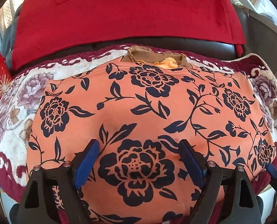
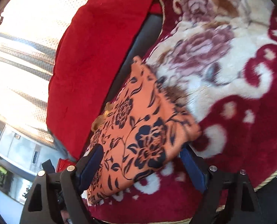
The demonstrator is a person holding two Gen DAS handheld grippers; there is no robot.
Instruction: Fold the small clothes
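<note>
The orange flowered garment (image 1: 138, 100) lies folded flat on the plush floral blanket (image 1: 13, 115), in front of a red cushion (image 1: 127, 11); it looks soft, light and limp, so it will likely sag unless taken by an edge or corner. The left gripper (image 1: 139, 149) hovers over its near half, jaws spread, holding nothing; the right gripper (image 2: 143, 155) stands wide at its right corner, pads clear.
</note>
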